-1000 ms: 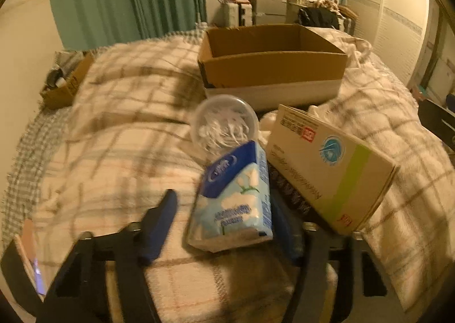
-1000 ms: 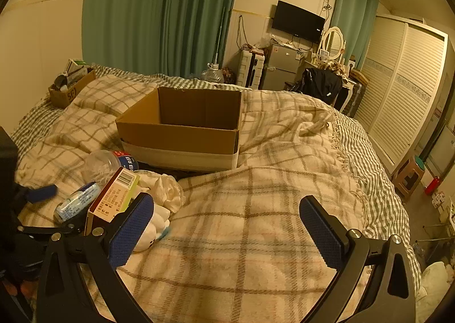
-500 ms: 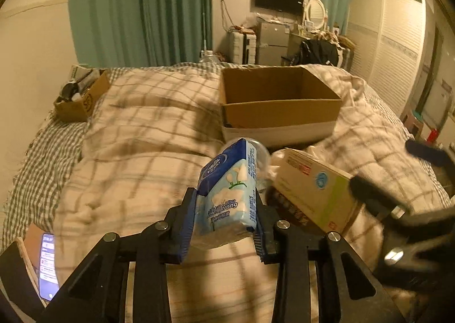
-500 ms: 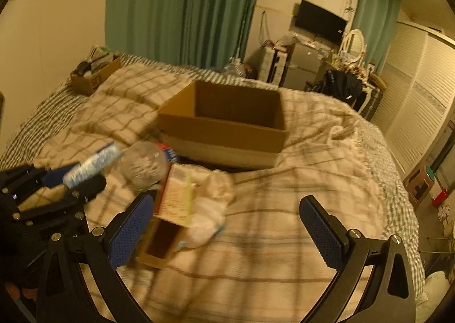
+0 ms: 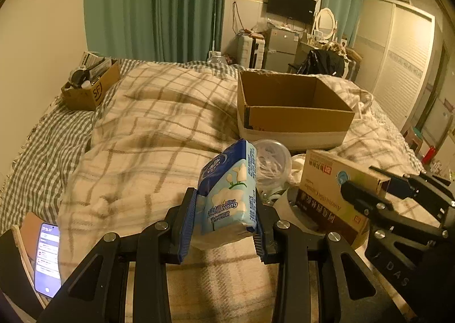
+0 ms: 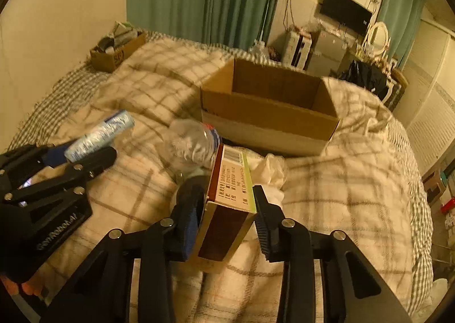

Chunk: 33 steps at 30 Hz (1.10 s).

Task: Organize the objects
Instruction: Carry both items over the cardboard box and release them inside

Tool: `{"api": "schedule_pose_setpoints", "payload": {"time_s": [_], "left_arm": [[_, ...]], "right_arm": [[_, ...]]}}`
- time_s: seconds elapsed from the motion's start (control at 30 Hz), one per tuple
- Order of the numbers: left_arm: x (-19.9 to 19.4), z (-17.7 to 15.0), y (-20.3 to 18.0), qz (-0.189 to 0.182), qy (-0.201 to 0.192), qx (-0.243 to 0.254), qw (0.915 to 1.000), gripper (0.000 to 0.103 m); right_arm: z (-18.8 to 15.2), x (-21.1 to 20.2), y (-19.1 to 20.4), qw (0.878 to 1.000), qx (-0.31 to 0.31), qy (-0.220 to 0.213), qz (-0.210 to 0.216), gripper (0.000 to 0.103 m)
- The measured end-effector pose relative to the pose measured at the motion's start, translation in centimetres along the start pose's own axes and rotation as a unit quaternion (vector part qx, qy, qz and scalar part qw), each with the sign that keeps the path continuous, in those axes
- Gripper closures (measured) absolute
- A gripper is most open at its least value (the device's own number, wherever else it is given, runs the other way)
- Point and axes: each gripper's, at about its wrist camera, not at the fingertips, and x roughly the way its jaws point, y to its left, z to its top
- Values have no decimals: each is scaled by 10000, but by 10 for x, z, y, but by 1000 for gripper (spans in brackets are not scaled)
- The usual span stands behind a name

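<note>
On the bed (image 5: 148, 135), your left gripper (image 5: 224, 219) has gone from straddling the tissue pack (image 5: 227, 195) a second ago to clamping it by its sides, lifted clear of the blanket. Your right gripper (image 6: 227, 217), wide open and empty a second ago, now has its fingers against both faces of the medicine carton (image 6: 227, 203), whose far end seems to rest on the pile. Both picks look done, so carrying to the open cardboard box (image 5: 293, 115) just beyond should come next. The pack is soft, blue-and-white plastic, tilted upward; the carton is stiff, brown and cream with a green stripe.
</note>
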Motion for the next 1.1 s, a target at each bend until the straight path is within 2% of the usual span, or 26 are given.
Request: {"api": "schedule_pose_setpoints", "payload": {"time_s": [0.27, 0.5, 0.63, 0.87, 1.1], "left_arm": [[-19, 24, -7, -363, -162, -110, 9991, 68], [-36, 87, -27, -863, -406, -47, 9954, 68], [-27, 130, -44, -752, -521, 202, 9956, 68], [27, 187, -64, -794, -320, 223, 9961, 68], [109, 205, -77, -772, 56, 205, 9968, 68]], "right_arm": [[23, -53, -9, 9968, -141, -789, 19, 73], [71, -98, -47, 9882, -41, -1523, 157, 74], [111, -103, -76, 9845, -3, -1754, 85, 74], [169, -55, -120, 9848, 206, -1725, -47, 74], [195, 47, -154, 9922, 519, -1128, 91, 74]]}}
